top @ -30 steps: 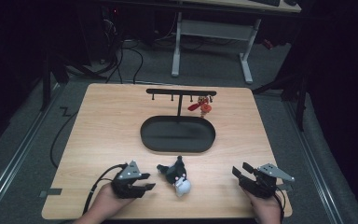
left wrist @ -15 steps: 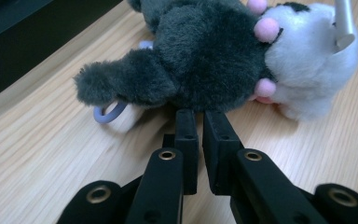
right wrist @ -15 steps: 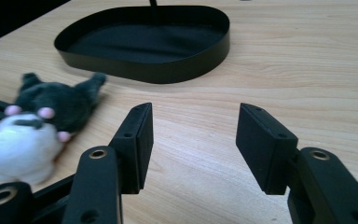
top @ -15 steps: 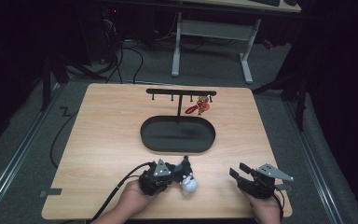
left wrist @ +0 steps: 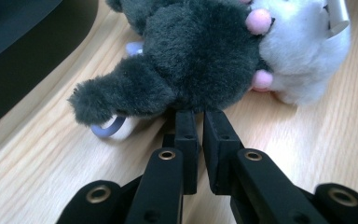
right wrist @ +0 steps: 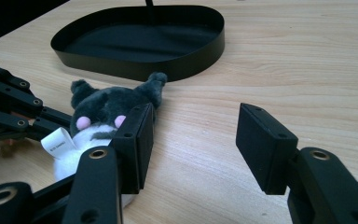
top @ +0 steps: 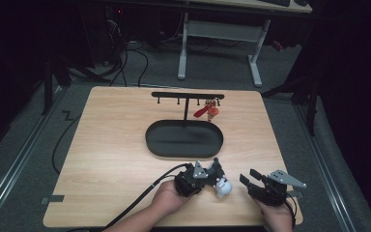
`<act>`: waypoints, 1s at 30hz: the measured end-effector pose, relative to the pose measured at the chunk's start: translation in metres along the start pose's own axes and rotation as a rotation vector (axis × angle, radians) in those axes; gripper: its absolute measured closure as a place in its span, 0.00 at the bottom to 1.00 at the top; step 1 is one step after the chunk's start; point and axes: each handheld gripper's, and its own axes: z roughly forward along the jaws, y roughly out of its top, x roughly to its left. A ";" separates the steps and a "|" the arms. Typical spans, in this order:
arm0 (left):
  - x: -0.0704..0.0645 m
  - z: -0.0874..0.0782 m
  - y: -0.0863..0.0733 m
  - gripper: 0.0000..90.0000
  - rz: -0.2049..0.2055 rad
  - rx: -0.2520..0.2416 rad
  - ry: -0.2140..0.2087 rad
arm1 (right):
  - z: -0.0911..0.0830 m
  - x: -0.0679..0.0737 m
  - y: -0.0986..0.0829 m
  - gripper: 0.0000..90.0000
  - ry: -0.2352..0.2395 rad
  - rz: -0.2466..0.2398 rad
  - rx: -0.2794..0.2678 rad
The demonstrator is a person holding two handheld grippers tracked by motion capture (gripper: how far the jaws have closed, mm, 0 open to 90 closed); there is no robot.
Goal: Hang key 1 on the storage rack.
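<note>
Left claw [top: 211, 178] sits at the near edge of the table [top: 111, 159], left of centre, held in the person's left hand [top: 166, 198], cable trailing off to the near left. In the left gripper view its jaws stand almost together, a thin slit between them, tips pressed into the underside of the plush toy [left wrist: 200, 51]; whether any fur is pinched between them cannot be told.

The plush toy [top: 221, 182] lies on the table just right of the left claw, near the front edge: dark grey upper body, white lower part, pink spots, a white label on the white part. It lies on bare wood, just near of the black oval tray [top: 183, 138] and apart from it.

The tray sits mid-table; behind it stands a black hook rack [top: 187, 96] with a red item [top: 206, 111] hanging at its right end.

Right claw [top: 249, 180] rests near the front edge, right of the toy, jaws spread wide and holding nothing. In the right gripper view the toy [right wrist: 107, 112] lies beside its left jaw, outside the gap.
</note>
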 end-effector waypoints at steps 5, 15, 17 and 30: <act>0.005 -0.010 -0.010 0.83 -0.018 -0.036 -0.010 | -0.001 -0.002 0.000 0.52 -0.007 0.008 -0.002; 0.059 -0.094 -0.071 0.59 -0.094 -0.090 0.149 | 0.001 -0.002 -0.002 0.52 -0.007 0.009 0.014; 0.071 -0.109 -0.089 0.52 -0.113 -0.084 0.204 | 0.002 0.000 -0.002 0.53 -0.011 0.009 0.018; 0.092 -0.140 -0.130 0.34 -0.185 -0.161 0.253 | 0.011 -0.001 -0.004 0.51 -0.067 0.016 0.036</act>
